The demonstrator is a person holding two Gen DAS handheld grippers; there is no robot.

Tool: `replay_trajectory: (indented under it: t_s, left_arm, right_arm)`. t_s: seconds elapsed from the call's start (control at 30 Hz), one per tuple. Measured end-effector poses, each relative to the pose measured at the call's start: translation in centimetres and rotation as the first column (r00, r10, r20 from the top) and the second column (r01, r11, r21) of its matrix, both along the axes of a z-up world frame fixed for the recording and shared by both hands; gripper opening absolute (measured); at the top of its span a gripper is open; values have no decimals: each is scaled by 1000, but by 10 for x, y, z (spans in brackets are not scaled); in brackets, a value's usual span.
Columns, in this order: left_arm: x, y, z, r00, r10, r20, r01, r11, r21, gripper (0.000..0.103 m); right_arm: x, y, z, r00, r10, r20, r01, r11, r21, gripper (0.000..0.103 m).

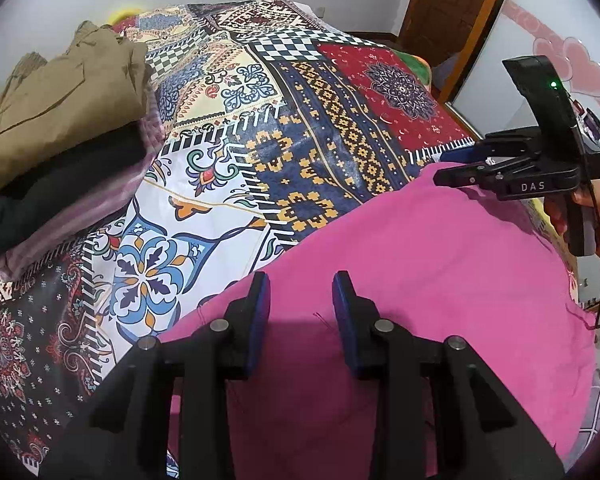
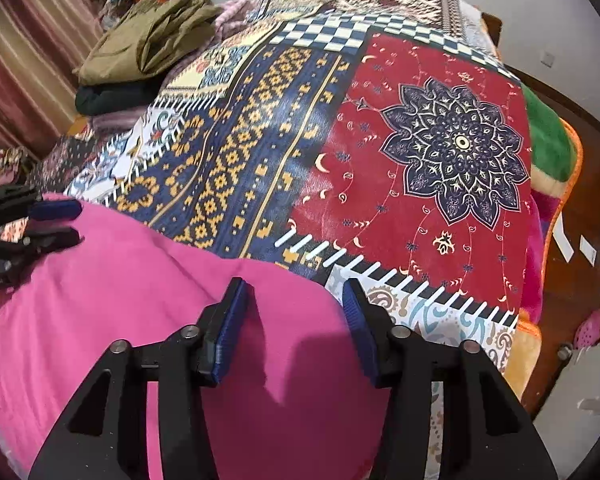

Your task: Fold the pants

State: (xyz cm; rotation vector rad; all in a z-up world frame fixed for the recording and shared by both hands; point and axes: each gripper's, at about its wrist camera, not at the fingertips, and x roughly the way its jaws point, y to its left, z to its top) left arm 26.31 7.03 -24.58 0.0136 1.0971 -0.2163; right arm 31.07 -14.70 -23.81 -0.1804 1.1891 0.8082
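A bed takes up nearly the whole scene, covered by a patchwork-print bedspread [image 2: 400, 128] of checks, florals and a dark mandala on red, smooth and slightly glossy. On its near part lie the pink pants [image 1: 420, 280], a soft matte knit spread flat, their long axis running across from one hand to the other, with the far edge just ahead of both tools. At the far left corner sits a stack of folded clothes [image 1: 60, 128], olive on black on striped mauve. The left gripper [image 1: 300, 292] hovers over the pink cloth, fingers parted and empty; the right gripper [image 2: 296, 296] hangs at the pants' right edge, fingers likewise apart, grasping nothing. Each hand seems about equally near its own end of the pants.
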Motion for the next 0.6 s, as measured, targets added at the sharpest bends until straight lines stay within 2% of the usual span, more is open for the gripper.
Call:
replay_trajectory:
  t_s: [0.07, 0.13, 0.33, 0.43, 0.53, 0.6]
  left_arm:
    - [1, 0, -1, 1000, 2, -2, -2, 1000, -5, 34]
    - [1, 1, -1, 1000, 5, -5, -5, 1000, -12, 34]
    - [0, 0, -2, 1000, 10, 2, -10, 1000, -3, 34]
    - [-1, 0, -2, 1000, 15, 8, -15, 1000, 2, 34]
    - [-2, -1, -3, 1000, 17, 16, -17, 1000, 9, 34]
    - [-3, -1, -4, 1000, 17, 18, -18, 1000, 10, 34]
  right_arm:
    - [-2, 4, 1, 1000, 7, 9, -7, 1000, -2, 27]
    - [-8, 12, 3, 999, 30, 23, -30, 1000, -5, 12]
    - [-21, 18, 16, 988, 27, 155, -20, 999, -49, 8]
    - [-25, 12, 28, 972, -33, 233, 35, 999, -5, 7]
    - [-25, 5, 36, 960, -86, 265, 78, 996, 41, 7]
    - [-21, 0, 36, 951, -105, 292, 102, 994, 28, 7]
